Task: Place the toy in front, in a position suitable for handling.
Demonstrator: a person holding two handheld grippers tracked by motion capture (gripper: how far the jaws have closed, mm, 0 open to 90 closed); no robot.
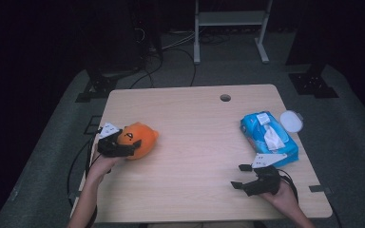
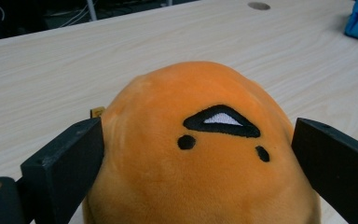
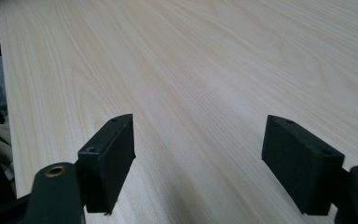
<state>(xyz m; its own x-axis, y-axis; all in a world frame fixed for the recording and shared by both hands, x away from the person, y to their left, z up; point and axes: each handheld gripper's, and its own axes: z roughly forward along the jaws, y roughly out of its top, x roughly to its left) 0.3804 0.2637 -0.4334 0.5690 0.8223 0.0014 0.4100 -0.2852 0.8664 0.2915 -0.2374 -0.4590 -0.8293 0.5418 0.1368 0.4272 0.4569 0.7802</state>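
My left tool has its jaws pressed against both sides of the orange plush toy, which sits on the desk right in front of that tool; in the left gripper view the toy's stitched face lies between the two jaws. My right tool hangs just above the bare desk with its jaws spread wide and nothing between them. Just beyond the right tool lies a blue pack of wipes, with a white lid beside it.
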